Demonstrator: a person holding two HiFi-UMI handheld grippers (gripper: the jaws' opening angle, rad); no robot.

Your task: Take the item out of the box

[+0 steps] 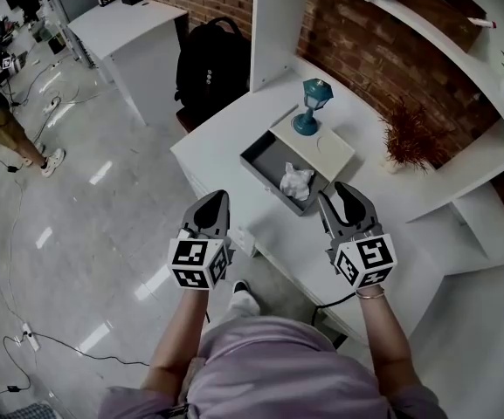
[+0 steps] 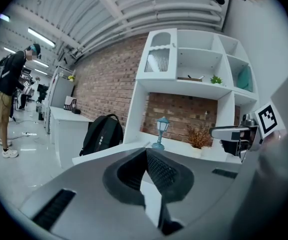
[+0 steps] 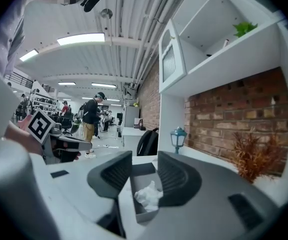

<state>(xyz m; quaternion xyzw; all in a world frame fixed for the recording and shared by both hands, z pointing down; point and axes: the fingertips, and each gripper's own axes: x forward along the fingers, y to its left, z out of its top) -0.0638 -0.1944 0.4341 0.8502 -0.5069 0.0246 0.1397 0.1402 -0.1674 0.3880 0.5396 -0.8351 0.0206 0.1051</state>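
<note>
**White wad sits in the grey box, neither gripper on it**

The crumpled white item (image 1: 297, 182) lies at the near end of the open grey box (image 1: 263, 157), just above the middle of the head view, on the white desk (image 1: 221, 142). A teal lantern (image 1: 310, 105) stands on the pale lid flap behind the box, further up the frame.

The right gripper (image 1: 334, 195) hovers just below and right of the wad. Its fingers are spread, with nothing between the pads. Its own view frames the wad and the box's near wall in the gap, at lower centre. The left gripper (image 1: 217, 198) hangs lower left of the box, apart from it, with its fingers pressed together and empty.

The step in hand looks like the reach. To do it well, the right gripper should probably dip over the near wall with one finger on each side of the wad. It should close only once the pads straddle the bulk, since soft crumpled stuff squashes and may slip from a shallow pinch. Then lift straight up, clear of the wall and the lantern
</note>
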